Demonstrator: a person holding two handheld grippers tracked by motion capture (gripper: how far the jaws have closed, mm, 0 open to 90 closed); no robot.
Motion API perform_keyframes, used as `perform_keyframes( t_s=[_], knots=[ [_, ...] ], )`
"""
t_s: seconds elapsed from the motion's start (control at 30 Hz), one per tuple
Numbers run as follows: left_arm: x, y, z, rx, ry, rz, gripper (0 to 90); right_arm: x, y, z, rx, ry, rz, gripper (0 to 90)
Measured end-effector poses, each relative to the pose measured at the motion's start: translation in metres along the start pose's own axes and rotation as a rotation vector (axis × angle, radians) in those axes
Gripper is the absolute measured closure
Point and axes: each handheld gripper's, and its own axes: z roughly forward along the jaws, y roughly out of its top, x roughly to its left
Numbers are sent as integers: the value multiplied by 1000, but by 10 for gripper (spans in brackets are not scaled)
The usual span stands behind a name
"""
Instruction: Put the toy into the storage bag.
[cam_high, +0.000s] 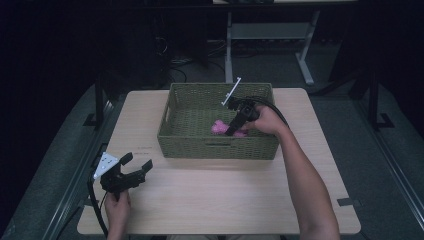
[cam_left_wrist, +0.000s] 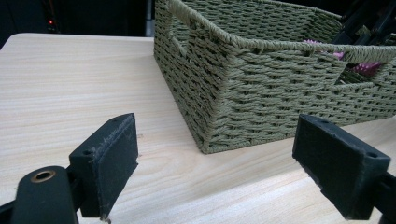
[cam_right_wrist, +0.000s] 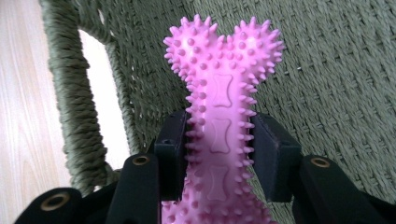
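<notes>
Right gripper (cam_high: 231, 131) pinched the pink spiky bone toy (cam_right_wrist: 219, 116) at its narrow shaft, inside the green woven basket (cam_high: 215, 148), frame centre. Toy looked light, rubbery, nubs giving grip; the shaft seemed the best hold. Left gripper (cam_high: 136, 162) spread, lower left, empty.

One table (cam_high: 200, 200), pale wood. One basket (cam_high: 215, 146), green and woven, on it. One pink toy (cam_right_wrist: 219, 116), bone-shaped and spiked, inside the basket. Two grippers: left gripper (cam_high: 135, 165) and right gripper (cam_high: 231, 131), each with two black jaws. One grey three-cornered plate (cam_high: 105, 164) on the left one. Two forearms in from the bottom, two hands: left hand (cam_high: 117, 205), right hand (cam_high: 270, 120). One side opening (cam_right_wrist: 100, 93) in the basket wall beside the toy.
</notes>
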Motion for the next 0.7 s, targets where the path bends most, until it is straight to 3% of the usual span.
perform_keyframes(
  t_s=[0.23, 0.37, 0.7],
  knots=[
    [-1, 0, -1, -1, 1, 0, 136, 0, 0, 5, 13, 9, 8, 564],
    [-1, 0, 0, -1, 1, 0, 137, -1, 0, 3, -26, 23, 22, 579],
    [-1, 0, -1, -1, 7, -4, 137, 2, -3, -7, -35, -1, 22, 548]
  ],
)
